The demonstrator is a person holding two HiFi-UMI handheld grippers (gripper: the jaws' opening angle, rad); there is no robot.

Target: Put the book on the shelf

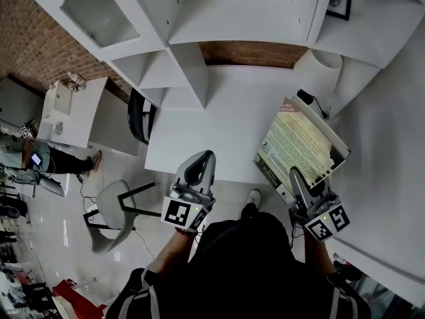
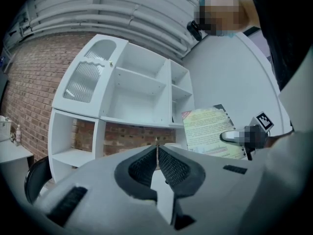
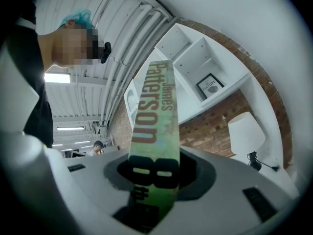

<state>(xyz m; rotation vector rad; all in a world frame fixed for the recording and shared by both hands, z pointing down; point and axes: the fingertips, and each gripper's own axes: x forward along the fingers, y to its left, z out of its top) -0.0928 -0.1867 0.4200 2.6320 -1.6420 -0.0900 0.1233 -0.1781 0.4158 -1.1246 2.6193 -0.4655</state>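
Green book (image 1: 299, 145) gripped in right tool (image 1: 297, 178), facing white shelf (image 1: 189, 78) | left tool (image 1: 201, 165) closed, empty

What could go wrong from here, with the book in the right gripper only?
1. The right gripper clamps the book at one end only. Most of it sticks out past the jaws, so it may pivot or slip. The left gripper is shut, empty, and gives no support.
2. The lamp stands beside the shelf, near the book; a swing could knock it.
3. One compartment holds a framed picture; better to choose another.
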